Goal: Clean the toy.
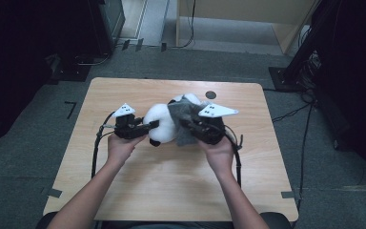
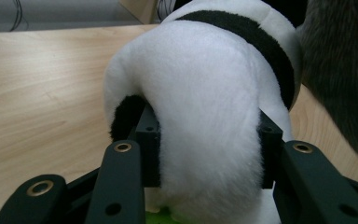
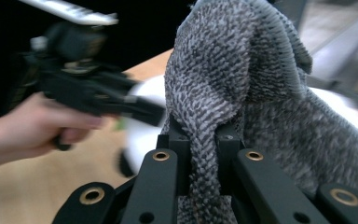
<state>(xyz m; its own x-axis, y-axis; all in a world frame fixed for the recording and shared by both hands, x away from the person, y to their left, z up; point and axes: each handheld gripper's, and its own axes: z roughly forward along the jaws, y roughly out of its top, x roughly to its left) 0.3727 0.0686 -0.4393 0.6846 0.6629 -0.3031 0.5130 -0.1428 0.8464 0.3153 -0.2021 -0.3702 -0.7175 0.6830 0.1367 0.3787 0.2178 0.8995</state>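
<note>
A white plush panda (image 1: 161, 123) with black bands lies at the middle of the wooden table (image 1: 171, 191). My left gripper (image 1: 151, 126) is shut on its soft body, and both pads dent the white fur (image 2: 205, 93). A grey knitted cloth (image 1: 183, 117) covers the panda's right part. My right gripper (image 1: 187, 125) is shut on a fold of that knit (image 3: 233, 65), pinched tight between its pads (image 3: 182, 144). The right gripper view also shows the left gripper (image 3: 144, 109) and the hand that holds it, blurred, with white fur (image 3: 142, 135) behind.
A small dark round hole (image 1: 211, 95) sits near the table's far edge. Cables trail from both grippers over the tabletop and across the grey floor. Black stands (image 1: 310, 52) and a wooden cabinet (image 1: 248, 19) are beyond the table.
</note>
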